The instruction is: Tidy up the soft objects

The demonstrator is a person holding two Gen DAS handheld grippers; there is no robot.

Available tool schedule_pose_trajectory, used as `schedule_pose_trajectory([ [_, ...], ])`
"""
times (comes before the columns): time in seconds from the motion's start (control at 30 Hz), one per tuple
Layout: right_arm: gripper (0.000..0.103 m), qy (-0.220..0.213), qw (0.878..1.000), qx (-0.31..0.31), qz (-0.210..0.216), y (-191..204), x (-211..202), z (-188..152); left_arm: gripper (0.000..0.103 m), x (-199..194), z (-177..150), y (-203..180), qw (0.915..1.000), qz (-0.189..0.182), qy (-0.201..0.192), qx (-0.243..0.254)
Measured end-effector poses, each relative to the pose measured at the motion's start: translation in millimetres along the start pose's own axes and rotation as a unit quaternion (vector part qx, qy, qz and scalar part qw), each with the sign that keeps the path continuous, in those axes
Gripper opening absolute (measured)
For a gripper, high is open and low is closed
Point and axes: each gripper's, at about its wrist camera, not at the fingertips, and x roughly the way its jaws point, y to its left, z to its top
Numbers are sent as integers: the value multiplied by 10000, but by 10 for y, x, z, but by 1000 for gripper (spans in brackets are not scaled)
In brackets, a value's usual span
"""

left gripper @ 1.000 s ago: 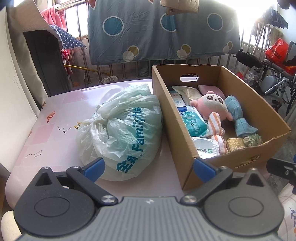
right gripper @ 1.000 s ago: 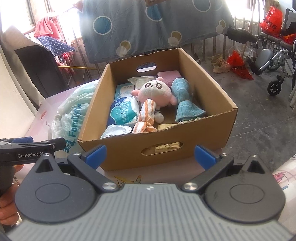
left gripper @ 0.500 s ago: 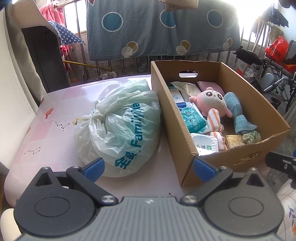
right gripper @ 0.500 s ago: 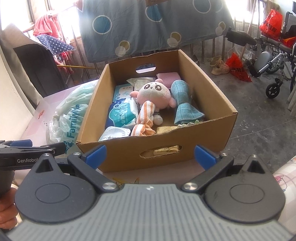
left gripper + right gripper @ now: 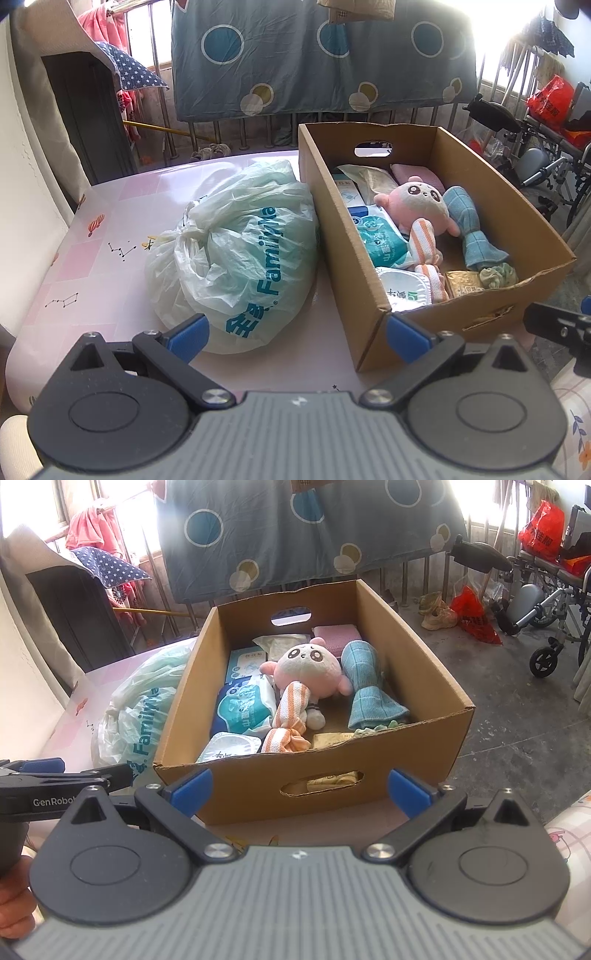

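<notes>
Cardboard walled the box on the pink table, and it already held most of the soft things: a pink plush, a blue cloth, a striped roll, wipes packs and a green scrunchie. Only the tied plastic bag lay outside, touching the box's left wall, so by my reading the sorting was nearly done and the bag was what remained. Both the left gripper and the right gripper were spread wide and empty, short of the box and bag.
</notes>
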Motion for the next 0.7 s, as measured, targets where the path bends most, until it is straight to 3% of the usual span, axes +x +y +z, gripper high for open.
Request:
schedule_pose_trajectory([
  [0.7,102,47,9999,-92,51,41,18,10,103,-22,-2,-22,10000,5,-37,10],
])
